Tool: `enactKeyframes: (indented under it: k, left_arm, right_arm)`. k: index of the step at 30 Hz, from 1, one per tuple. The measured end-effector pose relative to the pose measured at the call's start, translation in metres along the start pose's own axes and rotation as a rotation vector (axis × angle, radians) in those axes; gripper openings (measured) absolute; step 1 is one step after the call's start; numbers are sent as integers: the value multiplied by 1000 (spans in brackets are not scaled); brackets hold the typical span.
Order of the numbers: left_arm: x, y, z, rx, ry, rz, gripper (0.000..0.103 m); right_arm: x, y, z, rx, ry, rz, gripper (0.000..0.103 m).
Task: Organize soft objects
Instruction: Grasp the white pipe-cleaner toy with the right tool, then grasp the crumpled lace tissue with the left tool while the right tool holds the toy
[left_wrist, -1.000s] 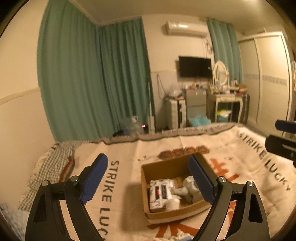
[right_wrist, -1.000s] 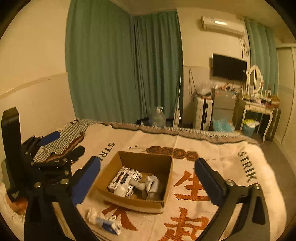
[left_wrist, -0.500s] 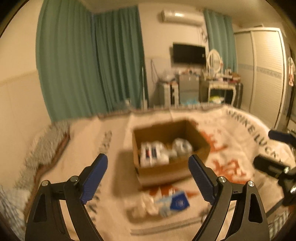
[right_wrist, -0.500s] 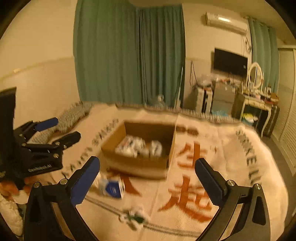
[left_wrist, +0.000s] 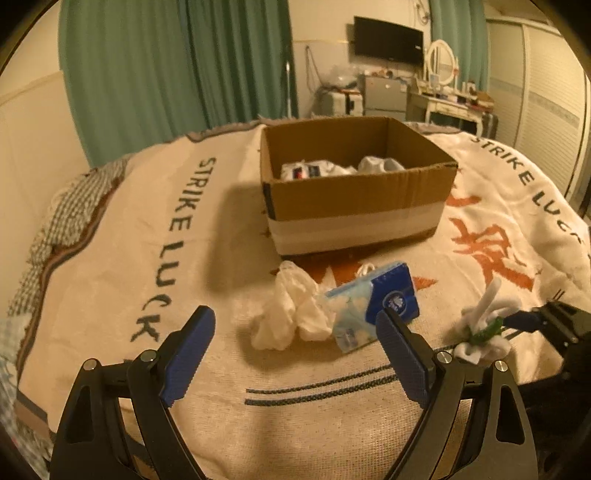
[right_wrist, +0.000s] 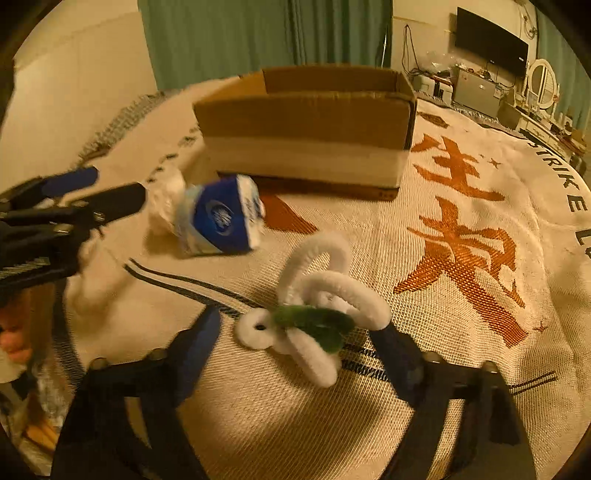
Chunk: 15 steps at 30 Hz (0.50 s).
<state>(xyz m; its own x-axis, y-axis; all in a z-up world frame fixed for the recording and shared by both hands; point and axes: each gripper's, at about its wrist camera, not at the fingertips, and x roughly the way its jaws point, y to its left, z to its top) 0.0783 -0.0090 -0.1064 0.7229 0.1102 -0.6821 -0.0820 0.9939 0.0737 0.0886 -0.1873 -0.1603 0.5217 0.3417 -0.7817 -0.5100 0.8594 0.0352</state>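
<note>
Facing the bed, both wrist cameras look across a printed blanket (left_wrist: 221, 369) toward a cardboard box (left_wrist: 354, 206).

1. Left gripper (left_wrist: 295, 350): jaws wide, holding nothing. It hovers above the blanket, nearer the camera than a crumpled white cloth (left_wrist: 291, 314) and a blue-and-white tissue pack (left_wrist: 373, 306). The cloth touches the left side of the pack.

2. Right gripper (right_wrist: 295, 347): jaws wide, not closed on anything. A white-and-green pipe-cleaner piece (right_wrist: 317, 306) lies on the blanket between the two fingers. The view is blurred, so contact between either finger and the piece cannot be told. In the left view the same piece (left_wrist: 484, 325) lies to the right of the tissue pack, with the right gripper's blue tip just beside it.

3. Loose items: the cloth, the tissue pack (right_wrist: 218, 218) and the pipe-cleaner piece all lie on the blanket outside the box, between the grippers and the box. The pack lies tilted, its blue face toward the cameras.

4. Box: open at the top, standing upright on the blanket, a pale tape band around its lower wall. Inside lie a white pack with a dark label (left_wrist: 306, 170) at left and a white soft item (left_wrist: 380, 162) at right.

5. Background: green curtains (left_wrist: 177, 66), a wall-mounted television (left_wrist: 388, 40) and a dressing table with an oval mirror (left_wrist: 441, 66).
</note>
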Motion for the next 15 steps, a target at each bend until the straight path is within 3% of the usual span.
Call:
enactKeyframes:
  k: [6,9,15]
  left_arm:
    - [9,-3,-1,9,21,-32,90]
    - [12,-8,-1,13,43,-54,90]
    - [31,-29,0,5,128,-176,89]
  right_arm:
    - [5,-11,5,32,-13,23,46]
    - [-3,-16,12,58,-54,56,44]
    - [-14,-30,33,89,-116,61,42]
